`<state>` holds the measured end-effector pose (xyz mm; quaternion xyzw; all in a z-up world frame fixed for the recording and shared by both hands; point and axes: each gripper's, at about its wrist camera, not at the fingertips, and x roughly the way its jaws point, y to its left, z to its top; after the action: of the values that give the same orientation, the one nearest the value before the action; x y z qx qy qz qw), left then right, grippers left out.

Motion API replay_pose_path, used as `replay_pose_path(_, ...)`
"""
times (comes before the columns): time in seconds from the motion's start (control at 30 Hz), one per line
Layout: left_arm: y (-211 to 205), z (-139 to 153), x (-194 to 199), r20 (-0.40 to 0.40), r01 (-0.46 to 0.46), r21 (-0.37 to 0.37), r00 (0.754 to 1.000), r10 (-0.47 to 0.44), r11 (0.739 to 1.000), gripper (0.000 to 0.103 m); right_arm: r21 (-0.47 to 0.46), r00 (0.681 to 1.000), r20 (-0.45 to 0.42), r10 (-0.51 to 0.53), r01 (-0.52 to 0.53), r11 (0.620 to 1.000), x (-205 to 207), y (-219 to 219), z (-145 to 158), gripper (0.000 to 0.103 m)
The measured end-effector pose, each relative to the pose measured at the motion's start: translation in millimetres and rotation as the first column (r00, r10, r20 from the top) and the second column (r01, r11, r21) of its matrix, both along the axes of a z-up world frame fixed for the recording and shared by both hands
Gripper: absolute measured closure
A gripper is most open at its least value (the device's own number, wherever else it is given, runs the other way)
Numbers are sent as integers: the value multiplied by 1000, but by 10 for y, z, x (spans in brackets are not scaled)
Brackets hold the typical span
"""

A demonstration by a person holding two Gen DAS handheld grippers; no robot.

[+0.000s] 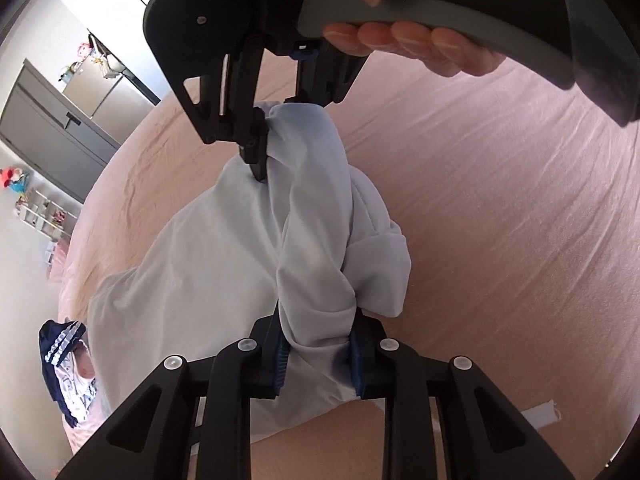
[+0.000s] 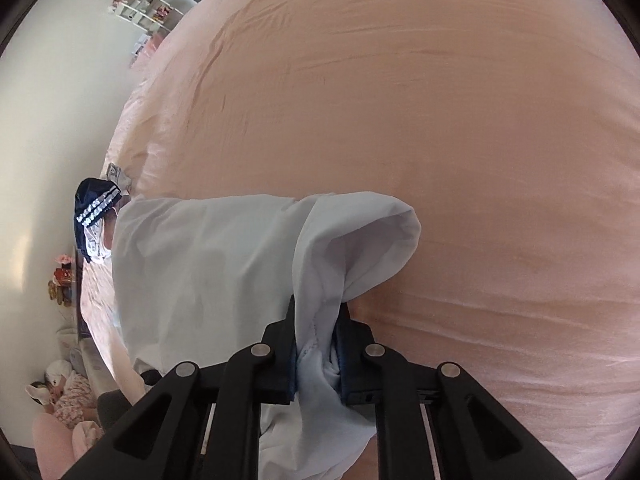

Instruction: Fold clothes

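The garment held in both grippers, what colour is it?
Plain pale blue, almost white; the garment shows best in the right wrist view.

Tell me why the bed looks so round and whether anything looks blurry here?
Left wrist view: the fisheye lens bulges the pink bedsheet, corners go dark, the pale blue garment looks sharp. Right wrist view: same bulge, the sheet looks softer, and shadows fall across the garment.

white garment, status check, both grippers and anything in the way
Left gripper shut on white garment. Right gripper shut on it too. Garment bunched, lifted over pink bedsheet. Navy clothing aside, not blocking.
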<state>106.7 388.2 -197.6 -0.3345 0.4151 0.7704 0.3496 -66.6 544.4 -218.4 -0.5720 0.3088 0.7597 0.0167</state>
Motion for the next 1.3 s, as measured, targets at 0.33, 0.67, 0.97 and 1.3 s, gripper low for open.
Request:
replay_pose_path(0.33,-90,309,43,-7,-64,72,998,64,995,82,133,998,26,63,-66,989,-117,-186,416,91)
replay_pose_path(0.67,-407,479,433,30,-129,147,992,126,981,83,239,990,68,120,-133,962,-474,-516,764,91)
replay_pose_path(0.97,-635,628,-80,133,-206,217,975,180,954,83,285,979,88,182,-200,937,-828,-921,947,91)
replay_pose_path(1.3,-1230,543,-1051,260,-377,240,913,315,894,83,319,964,120,239,-266,910,-1363,-1508,912,91)
